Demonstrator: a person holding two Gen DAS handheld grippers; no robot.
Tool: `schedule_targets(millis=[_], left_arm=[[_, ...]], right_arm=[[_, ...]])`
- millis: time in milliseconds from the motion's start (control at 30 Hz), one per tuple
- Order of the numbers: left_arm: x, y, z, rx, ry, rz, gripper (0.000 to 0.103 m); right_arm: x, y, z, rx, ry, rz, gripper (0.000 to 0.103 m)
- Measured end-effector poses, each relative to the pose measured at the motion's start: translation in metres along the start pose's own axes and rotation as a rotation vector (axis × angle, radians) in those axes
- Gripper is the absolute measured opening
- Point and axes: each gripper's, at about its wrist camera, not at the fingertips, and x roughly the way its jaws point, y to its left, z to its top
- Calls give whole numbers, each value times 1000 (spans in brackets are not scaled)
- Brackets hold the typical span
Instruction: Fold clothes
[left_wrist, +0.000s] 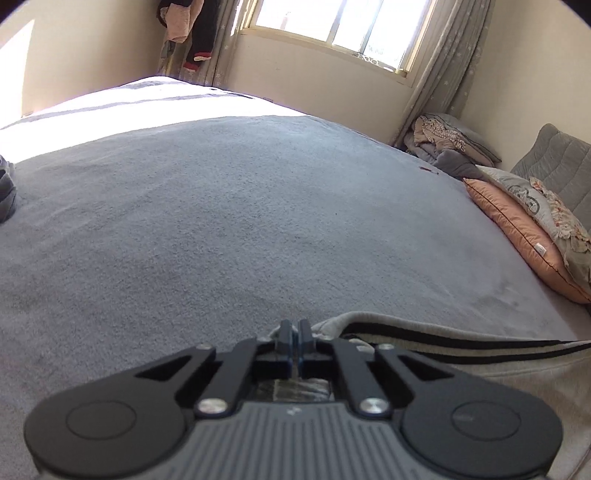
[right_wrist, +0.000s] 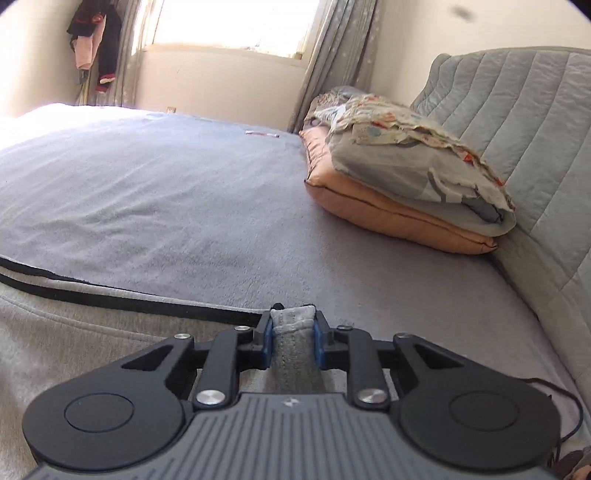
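Both grippers (left_wrist: 294, 328) (right_wrist: 293, 321) pinch the grey garment's (right_wrist: 74, 314) black-striped hem.

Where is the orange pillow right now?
The orange pillow lies on the right side of the bed in the right wrist view, against the grey headboard, with a folded grey blanket on top.

You have a bed (left_wrist: 229, 206) covered in a grey fleece blanket (right_wrist: 155, 199). A light grey garment with black stripes (right_wrist: 74, 332) lies on its near edge. An orange pillow (right_wrist: 388, 218) rests by the padded headboard (right_wrist: 517, 122), with a folded grey quilt (right_wrist: 413, 173) stacked on top. A dark bundle of cloth (left_wrist: 6, 192) sits at your far left edge.
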Motion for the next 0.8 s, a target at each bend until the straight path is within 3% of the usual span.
schedule_targets(millis=[67,200,267,333,400,467,500,567,600,633,700,800], left_arm=[[-2,-3,1,12,-20,-13,2],[22,-13,-2,51,10,31,0],[30,-14,-2,46,-6,65,0],[32,-9,0,18,2,63,0],[29,-6,1,6,19,26,0],[26,-4,3,-5,37,-11,1],[25,-2,4,-11,46,-30,5],[26,0,7,-45,58,-80,27],[28,-2,6,-51,63,-97,49],[32,-7,3,-31,74,-103,63],[43,-23,-7,54,113,-47,64],[55,-36,-18,138,135,32,63]], right_arm=[[-17,0,7,-34,-79,-62,23],[-51,0,21,-102,-233,-186,23],[-26,5,7,-125,-164,-256,23],[12,11,-11,-95,-11,-234,26],[42,11,-26,-56,189,-143,27],[29,2,-32,47,135,-150,36],[19,-6,-34,113,93,-143,46],[4,-27,-45,277,123,-38,60],[1,-34,-49,322,156,0,60],[0,-39,-52,342,177,24,60],[-1,-46,-58,343,216,59,59],[-3,-42,-63,277,288,24,53]])
